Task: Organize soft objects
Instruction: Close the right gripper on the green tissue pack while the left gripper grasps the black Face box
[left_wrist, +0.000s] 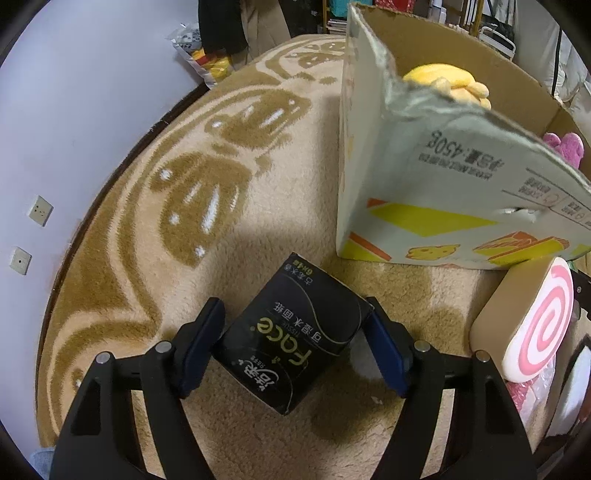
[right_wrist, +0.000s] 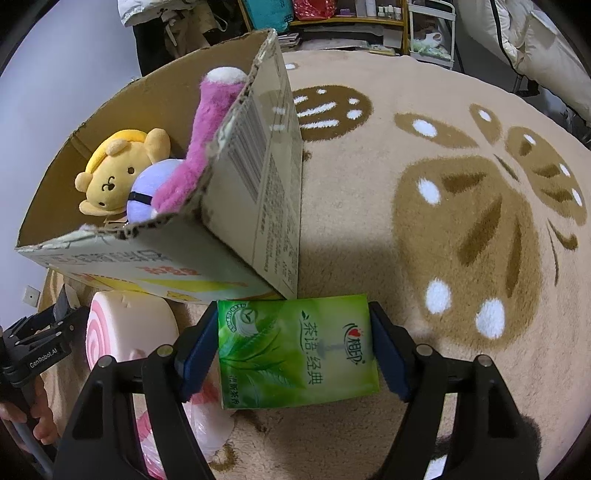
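Between my right gripper (right_wrist: 293, 349) pads sits the green tissue pack (right_wrist: 297, 350), clamped; left gripper (left_wrist: 293, 343) clamps the black tissue pack (left_wrist: 291, 332). Cardboard box (right_wrist: 255, 177) opening lies up-left of right fingers, nearer.

Black soft tissue pack with "Face" print (left_wrist: 291, 341) sits skewed between blue pads, over the beige carpet just off the near left corner of the open cardboard box (left_wrist: 373, 155). Green tea-print tissue pack (right_wrist: 297, 349) squared up, just off the box's near right corner. In the box: yellow plush bear (right_wrist: 110, 177), lilac plush ball (right_wrist: 153, 188), magenta plush (right_wrist: 207, 129) draped over the right wall. Pink-swirl cream foam roll (right_wrist: 125, 325) lies against the box's near wall
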